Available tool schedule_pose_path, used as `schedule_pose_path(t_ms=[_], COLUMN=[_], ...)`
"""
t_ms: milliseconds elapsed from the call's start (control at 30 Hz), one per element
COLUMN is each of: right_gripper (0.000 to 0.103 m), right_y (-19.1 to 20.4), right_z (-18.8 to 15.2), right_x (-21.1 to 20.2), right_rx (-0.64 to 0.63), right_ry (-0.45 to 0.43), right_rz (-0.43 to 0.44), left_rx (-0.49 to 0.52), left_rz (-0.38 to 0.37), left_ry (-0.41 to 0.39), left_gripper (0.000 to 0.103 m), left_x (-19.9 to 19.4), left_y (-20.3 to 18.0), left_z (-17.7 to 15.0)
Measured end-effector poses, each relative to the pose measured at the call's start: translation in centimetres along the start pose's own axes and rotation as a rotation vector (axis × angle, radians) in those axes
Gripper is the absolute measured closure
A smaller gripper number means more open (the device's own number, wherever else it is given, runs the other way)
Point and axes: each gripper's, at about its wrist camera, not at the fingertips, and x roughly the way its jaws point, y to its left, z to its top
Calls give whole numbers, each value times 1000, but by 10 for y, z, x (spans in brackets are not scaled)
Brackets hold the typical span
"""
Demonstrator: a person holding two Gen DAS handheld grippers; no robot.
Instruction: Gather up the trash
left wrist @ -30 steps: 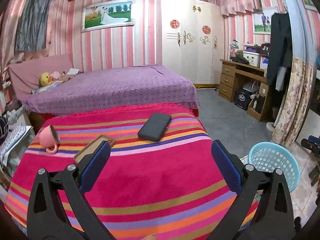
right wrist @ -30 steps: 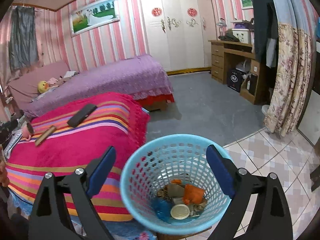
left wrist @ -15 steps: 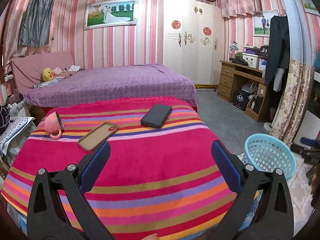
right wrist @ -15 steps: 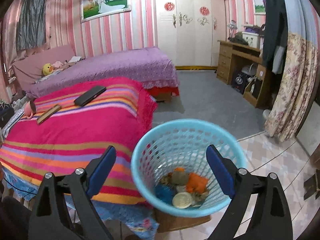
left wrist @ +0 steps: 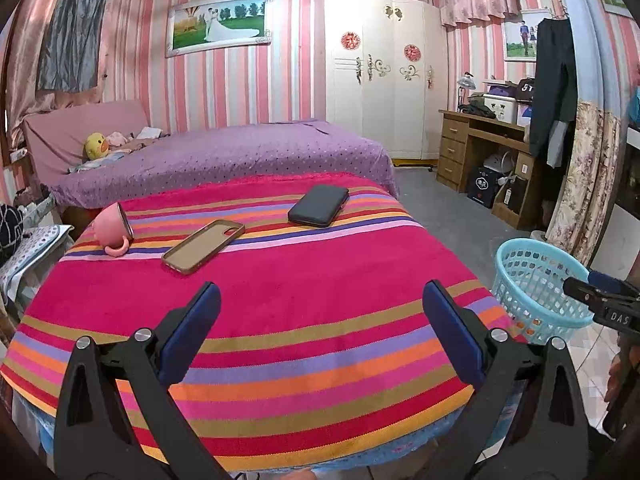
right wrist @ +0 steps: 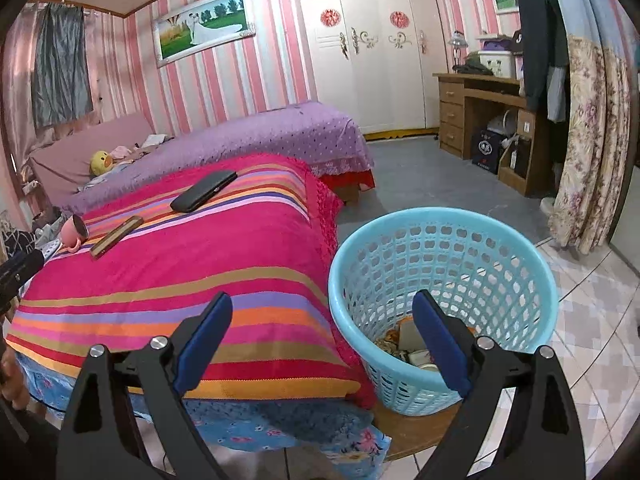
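A light-blue plastic basket (right wrist: pixel 500 280) stands on a low wooden stand at the right corner of the striped bed; several pieces of trash (right wrist: pixel 406 340) lie at its bottom. My right gripper (right wrist: pixel 323 299) is open and empty, hanging over the gap between the bed's edge and the basket's near rim. My left gripper (left wrist: pixel 322 292) is also open and empty, above the near half of the red striped blanket (left wrist: pixel 320 272). In the left wrist view the basket (left wrist: pixel 532 280) sits at the right, with a fingertip (left wrist: pixel 600 298) of the right gripper in front of it.
On the blanket's far half lie a pink mug (left wrist: pixel 114 230) on its side, a tan phone case (left wrist: pixel 204 245) and a black wallet-like case (left wrist: pixel 319 211). A purple bed (left wrist: pixel 224 156) lies behind. A wooden desk (right wrist: pixel 480 120) and floral curtain (right wrist: pixel 592 140) stand right.
Both grippers drew back and stayed open. The right gripper shifted left off the basket, which now sits at the right of its view. More of the blanket shows in the left view.
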Motion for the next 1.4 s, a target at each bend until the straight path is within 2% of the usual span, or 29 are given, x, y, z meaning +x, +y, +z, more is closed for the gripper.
schedule_pose_path(t_ms=[133, 433, 833, 1033, 1200, 1400], right_gripper=[13, 11, 8, 5, 5, 5], right_y=[2, 5, 28, 43, 51, 67], right_z=[-3, -7, -10, -10, -11, -11], right_x=[-6, -19, -33, -39, -47, -65], right_rx=[6, -13, -105, -156, -158, -177], right_ry=[-14, -48, -101, -125, -135, -143], right_rz=[-1, -62, -108, -101, -62, -40], left_rx=[8, 28, 30, 4, -13, -12], left_rz=[-20, -16, 6, -2, 22, 30], left_ry=[1, -19, -24, -24, -36, -33], left_gripper=[5, 5, 5, 5, 5, 5], left_x=[-3, -8, 1, -1, -14, -33], left_y=[-2, -7, -15, -12, -8, -7], left_z=[-6, -11, -11, -7, -6, -17])
